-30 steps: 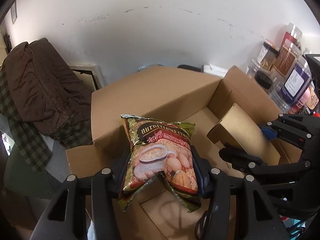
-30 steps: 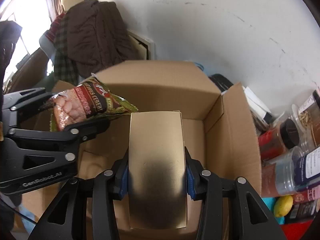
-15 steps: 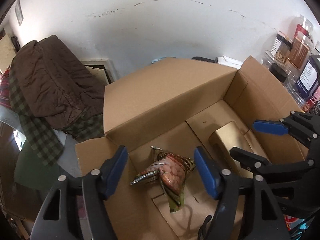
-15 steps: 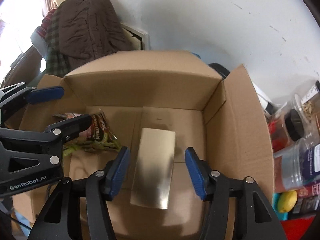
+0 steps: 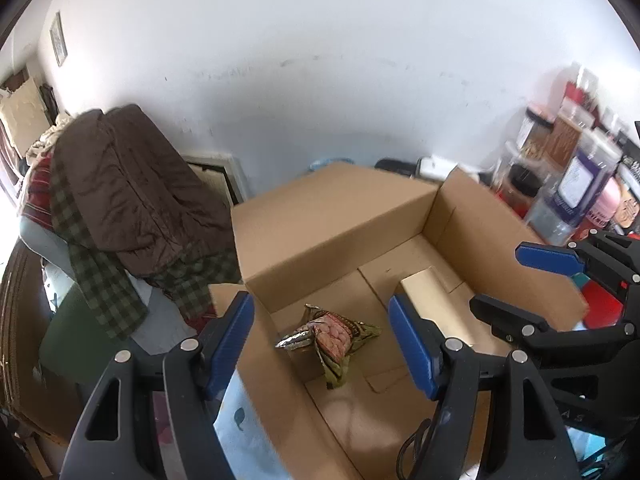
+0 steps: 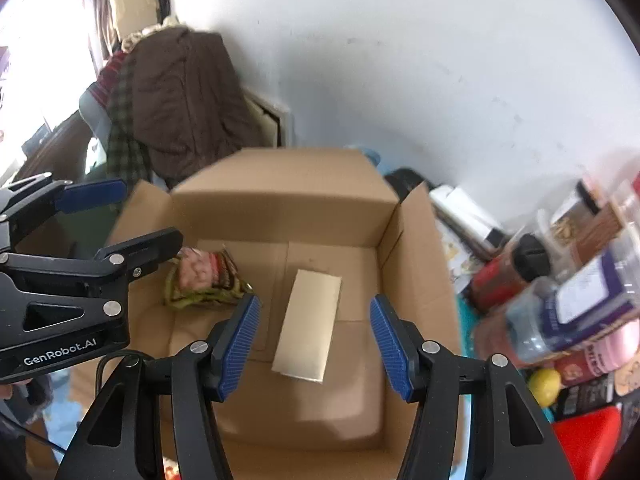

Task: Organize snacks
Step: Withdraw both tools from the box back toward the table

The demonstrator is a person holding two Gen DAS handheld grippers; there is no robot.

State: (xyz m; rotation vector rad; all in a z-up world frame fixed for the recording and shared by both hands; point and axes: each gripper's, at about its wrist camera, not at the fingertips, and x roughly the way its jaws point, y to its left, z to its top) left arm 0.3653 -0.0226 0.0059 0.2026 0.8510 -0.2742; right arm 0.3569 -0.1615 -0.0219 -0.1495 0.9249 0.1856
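Cardboard box (image 6: 416, 264) sits open, w/ jars (image 6: 568, 300) just beside its right wall. On box floor: cereal packet (image 6: 204, 280) left, tan carton (image 6: 310, 320) right, apart.

Bright daylight floods in from a blown-out window (image 6: 16, 64) at far left, while fisheye warping bends the dark frame corners and motion blur smears the jars (image 6: 568, 280) at right.
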